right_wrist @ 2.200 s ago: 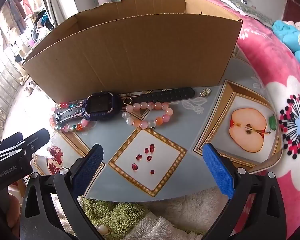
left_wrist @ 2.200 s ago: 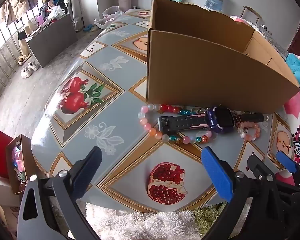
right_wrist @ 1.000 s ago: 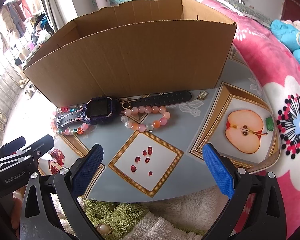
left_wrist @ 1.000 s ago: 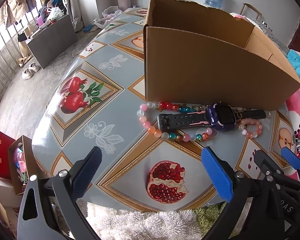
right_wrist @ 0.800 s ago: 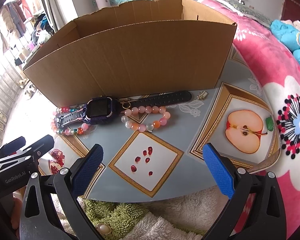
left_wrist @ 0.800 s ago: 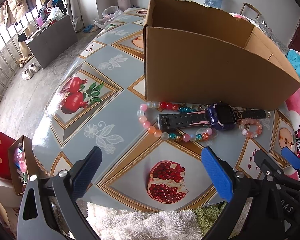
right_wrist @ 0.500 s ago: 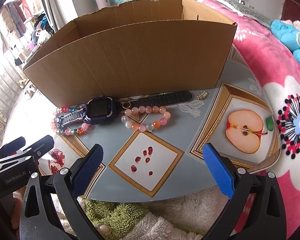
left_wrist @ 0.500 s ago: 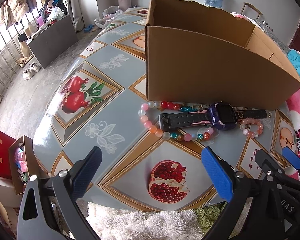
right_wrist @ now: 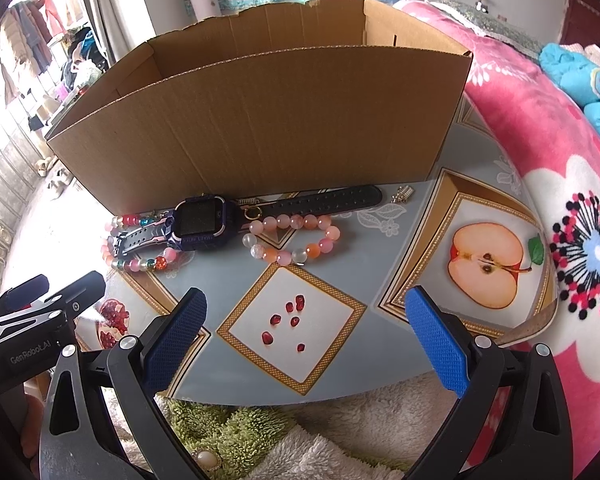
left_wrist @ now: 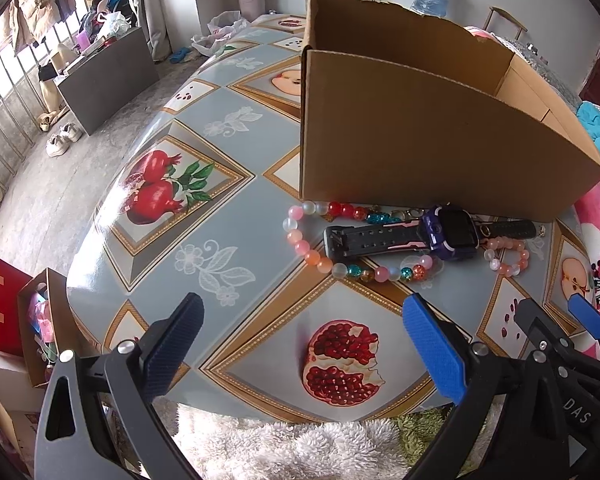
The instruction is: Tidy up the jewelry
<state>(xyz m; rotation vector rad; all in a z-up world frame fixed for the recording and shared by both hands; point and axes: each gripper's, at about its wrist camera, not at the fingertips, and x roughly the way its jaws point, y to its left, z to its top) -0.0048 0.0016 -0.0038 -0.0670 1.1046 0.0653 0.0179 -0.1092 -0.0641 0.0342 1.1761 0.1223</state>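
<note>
Left gripper [left_wrist: 300,344]: jaws wide apart, holding nothing, low at 6 o'clock in its own view, over the near table edge; in the right view it shows as black arms at 8 o'clock.
Right gripper [right_wrist: 306,330]: jaws wide apart, holding nothing, at 6 o'clock in its own view; its blue tip enters the left view at 4 o'clock.
Table [left_wrist: 236,216]: grey-blue cloth printed with pomegranates, flowers and a halved apple.
Box [right_wrist: 260,128]: open-topped cardboard, upright at 12 o'clock in the right view, 1 o'clock in the left view; what is inside cannot be told.
Watch [right_wrist: 202,226]: purple case, black strap, flat on the table just in front of the box wall, near centre in the right view; strap ends run toward 3 and 9 o'clock.
Long bracelet [left_wrist: 320,258]: mixed pink, white, red and teal beads, looped around the watch strap's left end, which lies across it.
Short bracelet [right_wrist: 292,238]: pink, orange and white beads, closed ring just beside the watch at its 4 o'clock, touching the strap's right half.
Charm [right_wrist: 402,194]: small, silver, past the strap's right tip, near the box corner.
Ring [right_wrist: 253,213]: small gold loop between watch case and short bracelet.
Blanket [right_wrist: 560,200]: pink, flowered, at 3 o'clock beside the table.
Fleece [right_wrist: 300,432]: white and green, under both grippers at 6 o'clock.
</note>
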